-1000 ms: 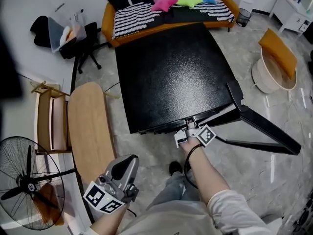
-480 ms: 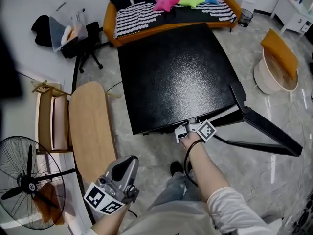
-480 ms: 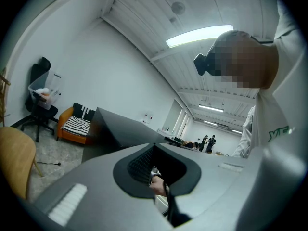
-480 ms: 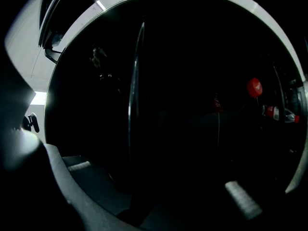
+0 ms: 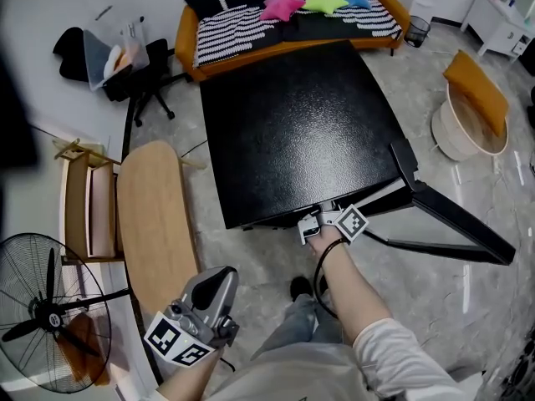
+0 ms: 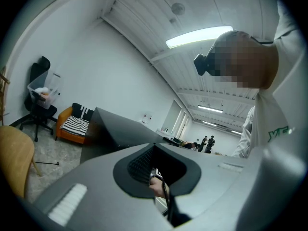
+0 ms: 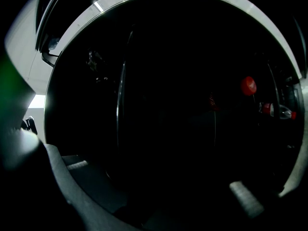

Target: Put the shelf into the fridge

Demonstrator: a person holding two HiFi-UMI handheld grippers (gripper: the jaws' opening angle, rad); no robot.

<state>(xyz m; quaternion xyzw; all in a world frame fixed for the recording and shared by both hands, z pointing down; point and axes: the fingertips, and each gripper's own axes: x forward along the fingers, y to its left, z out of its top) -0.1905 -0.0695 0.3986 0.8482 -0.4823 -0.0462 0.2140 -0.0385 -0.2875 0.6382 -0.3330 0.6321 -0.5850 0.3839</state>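
From above, the black fridge (image 5: 292,124) shows its top, and its door (image 5: 451,215) is swung open to the right. My right gripper (image 5: 311,228) reaches in under the fridge's front edge, its tips hidden there. The right gripper view is almost black inside the fridge. The right gripper (image 7: 161,182) stands open, its pads (image 7: 245,198) wide apart with nothing visible between them. A thin bright vertical edge (image 7: 119,105) glints ahead; I cannot make out a shelf. My left gripper (image 5: 213,286) is held low at my left side, shut (image 6: 156,153) and empty, pointing upward.
An oval wooden table (image 5: 155,215) stands left of the fridge, with a wooden rack (image 5: 84,203) and a fan (image 5: 46,312) beyond it. A sofa (image 5: 284,15) and office chair (image 5: 138,82) are behind. A white tub (image 5: 468,124) sits right. Red caps (image 7: 248,85) show inside.
The head view has shifted very slightly. Both grippers keep their places, the right one still at the fridge's front edge.
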